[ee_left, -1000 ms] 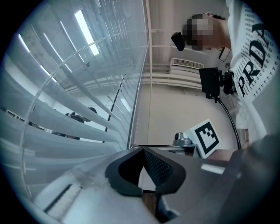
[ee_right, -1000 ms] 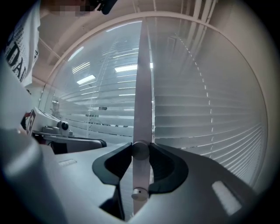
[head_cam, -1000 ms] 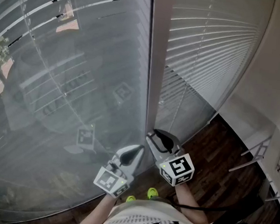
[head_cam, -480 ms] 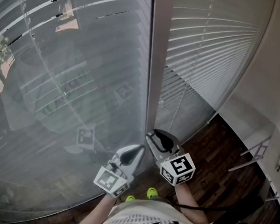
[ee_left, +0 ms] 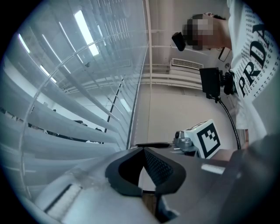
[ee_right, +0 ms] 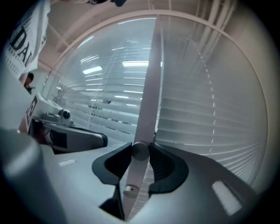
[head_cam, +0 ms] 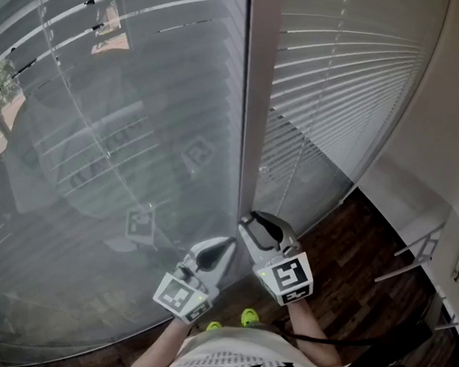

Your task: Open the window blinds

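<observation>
Window blinds, two panels: the left blind [head_cam: 98, 126] fills the left half of the head view, with slats tilted enough to show outdoors, and the right blind [head_cam: 337, 68] sits upper right with its slats lying closer together. One pale vertical post [head_cam: 254, 100] divides them at frame centre. One round knob [ee_right: 140, 151] sits on that post, low in the right gripper view, with one smaller stud [ee_right: 128, 190] below it on the same strip. Grippers, two. The right gripper [head_cam: 256, 224], at lower centre against the foot of the post, has its jaws set wide, one pad on each side of the knob and touching it. The left gripper [head_cam: 228, 245], just beside it to the lower left, has its jaw tips together with nothing between them and points at the left blind, near its lowest slats. One dark wooden floor [head_cam: 368, 256] lies at lower right.
</observation>
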`<state>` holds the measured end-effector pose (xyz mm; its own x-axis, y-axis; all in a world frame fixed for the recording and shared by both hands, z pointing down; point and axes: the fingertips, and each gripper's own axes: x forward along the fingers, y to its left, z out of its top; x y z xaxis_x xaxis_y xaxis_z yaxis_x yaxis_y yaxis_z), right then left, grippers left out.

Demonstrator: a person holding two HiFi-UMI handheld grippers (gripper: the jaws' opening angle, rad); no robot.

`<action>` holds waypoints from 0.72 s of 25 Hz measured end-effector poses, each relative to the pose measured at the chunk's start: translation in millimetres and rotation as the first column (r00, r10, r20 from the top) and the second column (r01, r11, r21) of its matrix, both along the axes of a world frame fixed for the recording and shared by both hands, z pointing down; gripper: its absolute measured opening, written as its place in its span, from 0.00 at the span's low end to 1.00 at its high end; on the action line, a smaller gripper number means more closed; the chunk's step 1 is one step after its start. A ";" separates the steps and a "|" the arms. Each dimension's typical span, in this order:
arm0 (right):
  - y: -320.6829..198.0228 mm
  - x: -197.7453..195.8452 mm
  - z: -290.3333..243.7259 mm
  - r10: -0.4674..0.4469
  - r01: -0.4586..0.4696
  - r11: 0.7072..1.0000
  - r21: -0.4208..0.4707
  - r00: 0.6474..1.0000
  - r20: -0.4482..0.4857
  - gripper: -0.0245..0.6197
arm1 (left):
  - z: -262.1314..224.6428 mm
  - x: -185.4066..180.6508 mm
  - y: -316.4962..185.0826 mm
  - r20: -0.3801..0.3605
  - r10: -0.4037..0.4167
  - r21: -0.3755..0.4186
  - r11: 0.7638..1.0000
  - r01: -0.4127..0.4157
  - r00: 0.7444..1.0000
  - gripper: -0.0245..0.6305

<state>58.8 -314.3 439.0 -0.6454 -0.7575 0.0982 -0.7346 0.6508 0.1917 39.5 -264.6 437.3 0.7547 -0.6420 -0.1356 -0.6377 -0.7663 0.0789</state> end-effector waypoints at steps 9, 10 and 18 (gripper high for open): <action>9.1 -9.5 5.3 0.127 0.095 0.941 0.326 0.792 -0.597 0.25 | 0.0 -1.5 -1.1 -0.011 -0.005 -0.008 1.000 0.005 1.000 0.03; 8.0 -10.0 6.5 0.138 0.103 0.936 0.337 0.772 -0.621 0.25 | 0.1 -1.0 -0.7 -0.016 -0.002 -0.006 1.000 0.002 1.000 0.03; 3.9 -9.5 7.9 0.172 0.092 0.926 0.366 0.761 -0.625 0.25 | 0.9 -0.5 -0.6 -0.016 0.006 -0.012 1.000 -0.006 1.000 0.03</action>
<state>49.4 -310.4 446.9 -0.4976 -0.8454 0.1939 -0.3766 0.4119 0.8298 39.0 -265.2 438.2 0.7563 -0.6391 -0.1399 -0.6315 -0.7690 0.0989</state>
